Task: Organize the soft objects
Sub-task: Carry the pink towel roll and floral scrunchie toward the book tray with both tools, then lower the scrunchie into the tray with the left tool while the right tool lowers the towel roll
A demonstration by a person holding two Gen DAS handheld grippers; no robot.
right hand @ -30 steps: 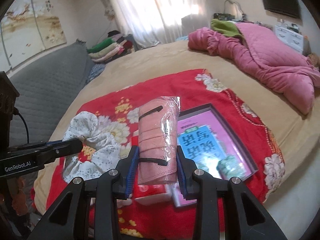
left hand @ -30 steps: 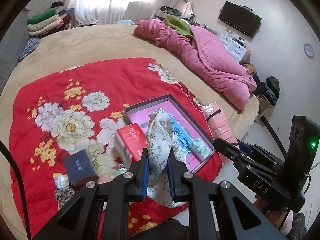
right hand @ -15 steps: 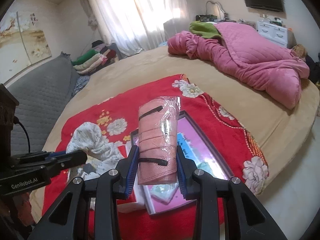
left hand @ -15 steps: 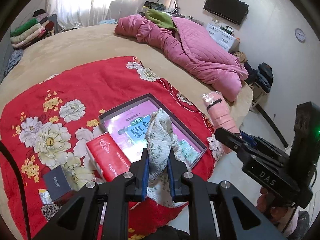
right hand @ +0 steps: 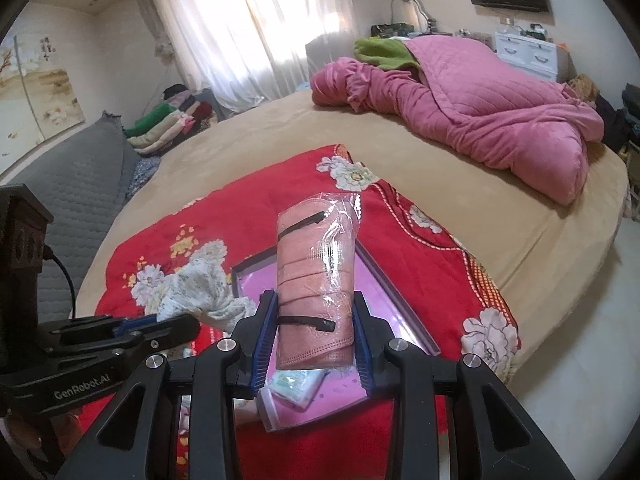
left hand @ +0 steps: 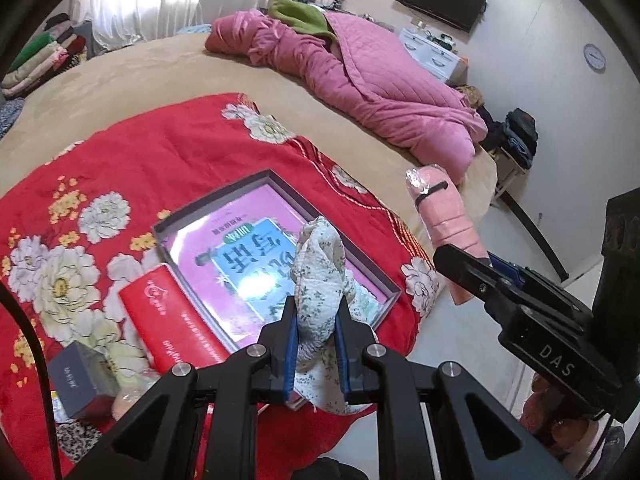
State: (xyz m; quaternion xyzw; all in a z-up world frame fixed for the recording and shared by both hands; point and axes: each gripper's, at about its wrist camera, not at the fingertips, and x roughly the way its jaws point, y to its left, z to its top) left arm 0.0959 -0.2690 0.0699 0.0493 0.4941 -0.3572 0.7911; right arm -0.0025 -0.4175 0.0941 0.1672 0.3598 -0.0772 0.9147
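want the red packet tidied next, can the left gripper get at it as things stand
Probably not yet: the left gripper is shut on the floral cloth. The red packet lies uncovered just left of it, beside the box.

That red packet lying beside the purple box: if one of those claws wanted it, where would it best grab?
Probably across the red packet's narrow width, near its middle, coming down from above. It lies flat on the red blanket, long and slim, so its long edges give the fingers two parallel sides. One edge sits close against the box, so that finger has little room.

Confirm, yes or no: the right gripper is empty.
No, the right gripper is shut on a plastic-wrapped pink mask pack.
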